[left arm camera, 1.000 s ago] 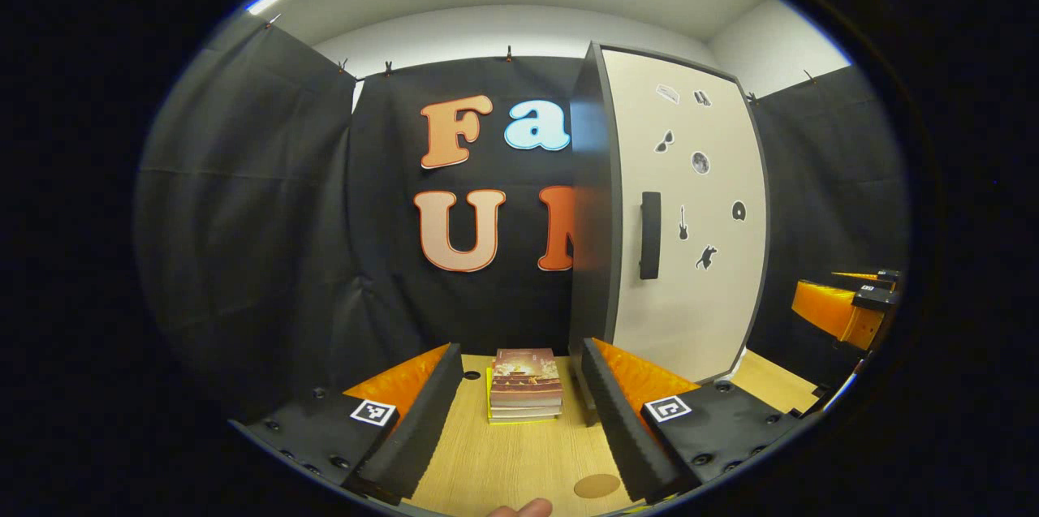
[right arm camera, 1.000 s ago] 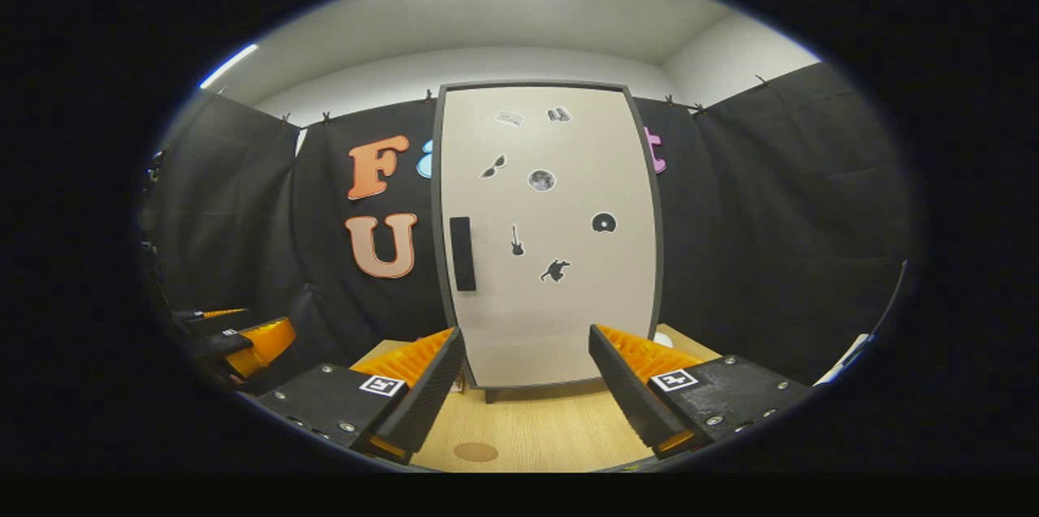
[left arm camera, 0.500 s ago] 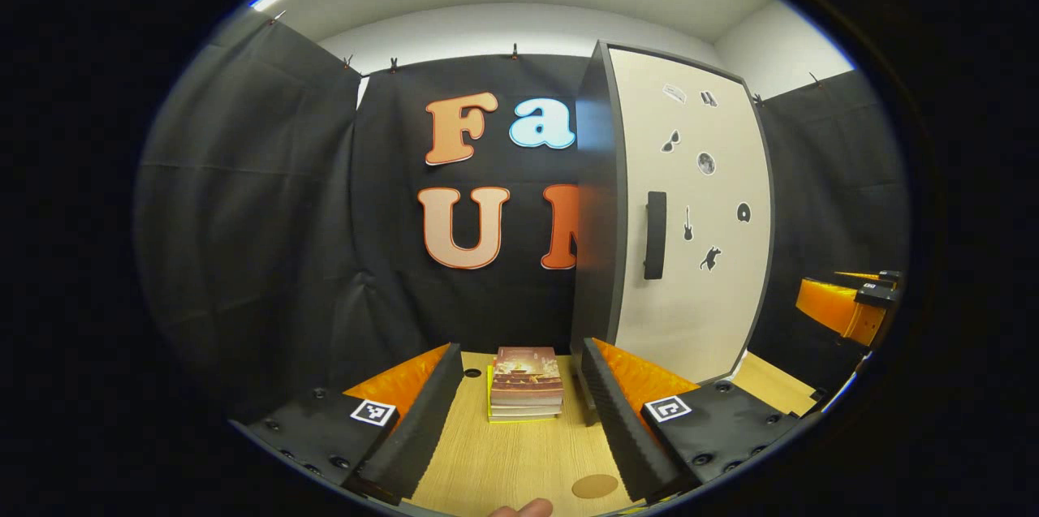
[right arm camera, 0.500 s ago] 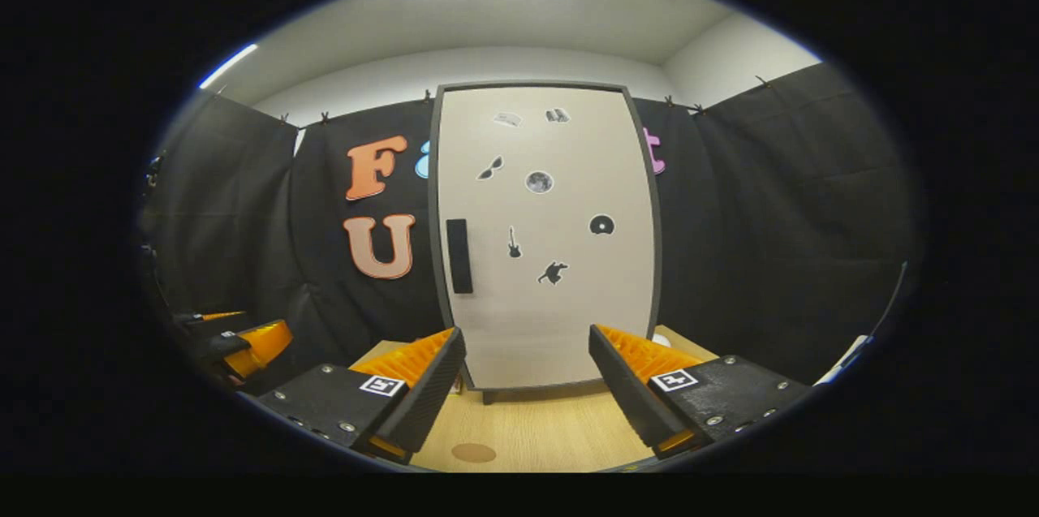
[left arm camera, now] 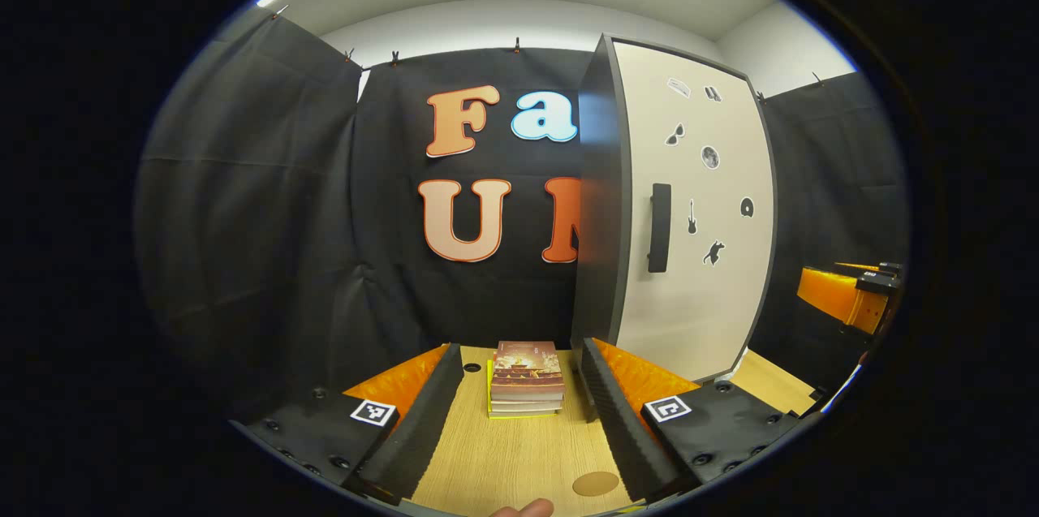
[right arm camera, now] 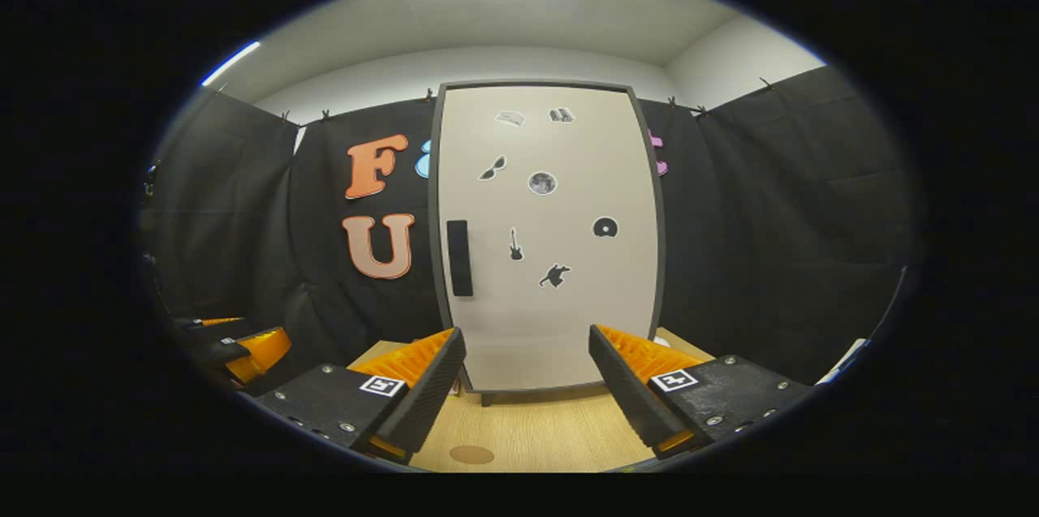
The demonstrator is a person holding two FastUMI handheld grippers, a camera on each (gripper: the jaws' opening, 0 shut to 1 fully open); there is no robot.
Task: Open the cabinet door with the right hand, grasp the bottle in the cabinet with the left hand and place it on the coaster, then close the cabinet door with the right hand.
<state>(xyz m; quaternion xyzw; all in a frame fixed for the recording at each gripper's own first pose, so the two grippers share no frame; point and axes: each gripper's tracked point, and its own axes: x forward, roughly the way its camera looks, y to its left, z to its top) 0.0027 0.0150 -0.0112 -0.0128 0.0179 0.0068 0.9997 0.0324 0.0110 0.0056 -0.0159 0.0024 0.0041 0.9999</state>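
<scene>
- Step in hand: the first, door opening. Cabinet door (right arm camera: pixel 544 233) shut flush in its frame, nothing done on it yet.
- Right gripper (right arm camera: pixel 528 371): fingers spread wide, empty, facing the door square on, well short of it. Also visible from the left gripper view, at the right edge (left arm camera: pixel 844 302).
- Door handle (right arm camera: pixel 459 257): dark vertical bar on the door's left side, about mid-height, above and slightly left of the right gripper's line.
- Left gripper (left arm camera: pixel 519 411): fingers wide apart, empty, low over the tabletop (left arm camera: pixel 503 460), aimed past the cabinet's (left arm camera: pixel 601 200) left flank.
- Bottle: presumably inside the cabinet, behind the shut door; can't confirm position.
- Coaster (left arm camera: pixel 596 484): round brown disc near the front edge of the tabletop, just beside the left gripper's right finger; also seen in the right gripper view (right arm camera: pixel 472 454) in front of the cabinet.
- Stack of books (left arm camera: pixel 526 379): mid-tabletop, left of the cabinet, between the left gripper's fingers in view, not touched.
- Next move, by judgement: raise and shift the right gripper left to straddle the handle, close on it, then pull in an arc; hinge likely on the door's right side.
- Risk: left gripper and books near the swing path, so keep the left back until the door is open.
</scene>
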